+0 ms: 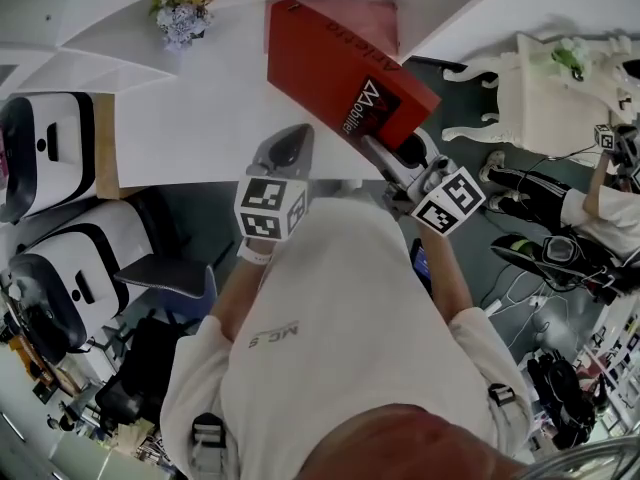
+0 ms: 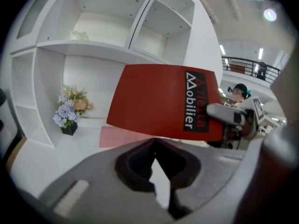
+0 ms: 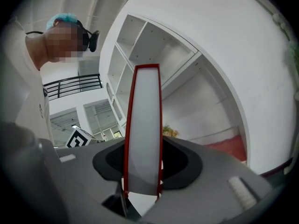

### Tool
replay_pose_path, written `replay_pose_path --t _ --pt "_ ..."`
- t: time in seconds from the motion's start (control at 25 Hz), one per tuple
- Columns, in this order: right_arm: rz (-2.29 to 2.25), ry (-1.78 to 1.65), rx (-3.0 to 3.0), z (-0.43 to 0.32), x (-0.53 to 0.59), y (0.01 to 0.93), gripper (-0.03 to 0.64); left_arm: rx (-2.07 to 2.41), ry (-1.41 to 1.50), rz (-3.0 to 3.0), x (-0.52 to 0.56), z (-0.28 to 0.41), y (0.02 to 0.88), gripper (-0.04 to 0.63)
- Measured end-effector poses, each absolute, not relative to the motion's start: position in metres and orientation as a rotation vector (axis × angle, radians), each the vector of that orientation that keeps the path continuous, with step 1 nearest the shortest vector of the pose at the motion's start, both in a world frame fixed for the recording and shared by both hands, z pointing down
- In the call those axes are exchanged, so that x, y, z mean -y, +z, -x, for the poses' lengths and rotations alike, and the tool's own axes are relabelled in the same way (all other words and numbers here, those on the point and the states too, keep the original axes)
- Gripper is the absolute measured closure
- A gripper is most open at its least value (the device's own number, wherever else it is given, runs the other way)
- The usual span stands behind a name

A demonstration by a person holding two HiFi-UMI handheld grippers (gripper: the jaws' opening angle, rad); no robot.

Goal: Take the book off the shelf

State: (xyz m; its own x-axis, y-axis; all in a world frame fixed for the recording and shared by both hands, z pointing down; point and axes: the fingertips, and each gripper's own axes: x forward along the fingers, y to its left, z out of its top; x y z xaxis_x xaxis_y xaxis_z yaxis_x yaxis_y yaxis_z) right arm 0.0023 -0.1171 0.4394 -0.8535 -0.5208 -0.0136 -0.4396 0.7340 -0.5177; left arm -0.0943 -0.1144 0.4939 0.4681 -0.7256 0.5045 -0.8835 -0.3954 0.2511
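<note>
In front of the white shelf [image 1: 190, 128], the red book [image 1: 335, 63] sits tilted over the lower board, its near end clamped in the right gripper [image 1: 385, 158]. The right gripper view shows both pads pressing the covers, with the page edges facing the camera. The left gripper [image 1: 283, 151] hovers just beside the book, its jaws closed together on nothing. A small bunch of flowers [image 1: 185, 13] stands on the board, well apart from the book.

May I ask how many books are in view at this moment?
1: the red book, clamped in the right gripper and held in front of the white shelf. The shelf compartments in view hold no other, though some are out of view.
</note>
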Motion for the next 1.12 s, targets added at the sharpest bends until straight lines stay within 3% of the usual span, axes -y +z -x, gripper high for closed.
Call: replay_pose_path --t 0.48,1.12 --pt "1.079 -0.956 -2.797 -0.006 0.125 0.516 0.448 1.308 0.485 -2.218 0.113 0.09 0.518 0.595" --pt "1.507 -0.855 -2.942 -0.006 0.115 0.555 0.448 1.343 0.456 -2.231 0.109 0.101 0.516 0.595"
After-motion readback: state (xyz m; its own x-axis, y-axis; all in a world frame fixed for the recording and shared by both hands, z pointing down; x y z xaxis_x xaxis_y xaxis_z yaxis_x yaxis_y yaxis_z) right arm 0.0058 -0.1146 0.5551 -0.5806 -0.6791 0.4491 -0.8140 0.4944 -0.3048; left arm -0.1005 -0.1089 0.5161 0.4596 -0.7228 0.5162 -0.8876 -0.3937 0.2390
